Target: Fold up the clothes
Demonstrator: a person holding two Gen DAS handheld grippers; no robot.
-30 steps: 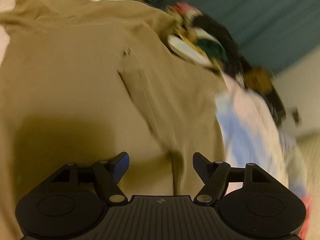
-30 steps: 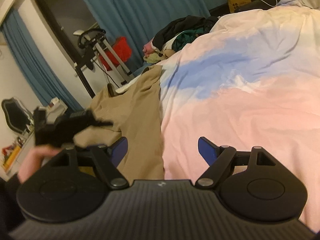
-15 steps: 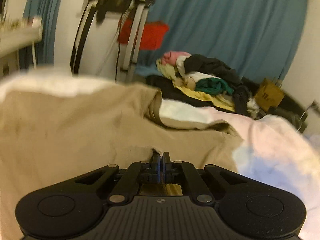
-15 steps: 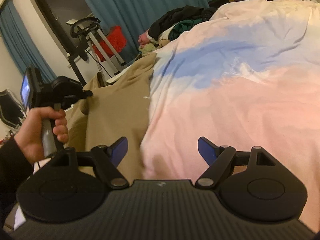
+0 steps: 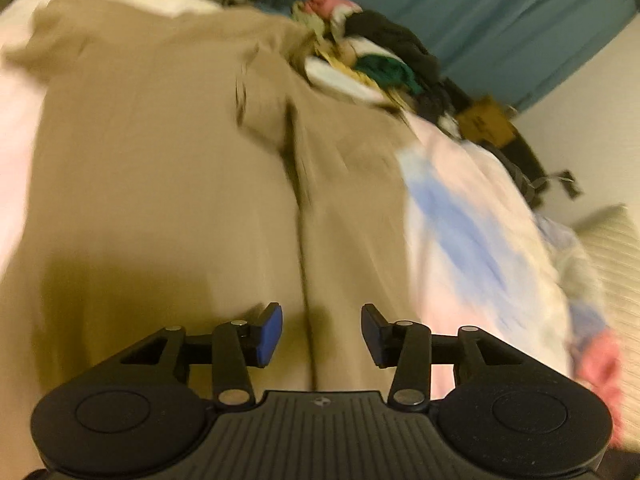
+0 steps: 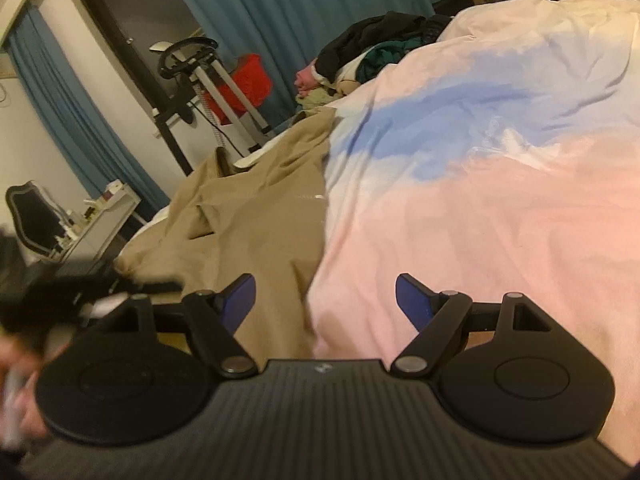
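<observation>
Tan trousers (image 5: 168, 184) spread flat on a pink and blue blanket (image 6: 500, 208).
Left gripper (image 5: 322, 334) opening above the trousers, nothing between; right gripper (image 6: 325, 300) wide open, empty; blue curtains (image 6: 280, 12) behind.

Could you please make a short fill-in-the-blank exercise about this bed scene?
1. The garment spread on the bed is ____ in colour.
2. The curtain behind the bed is ____.
3. The pile of clothes lies at the ____ end of the duvet.
4. Nothing is between the pads of the right gripper; it is ____.

Missing words: tan; blue; far; open
</observation>
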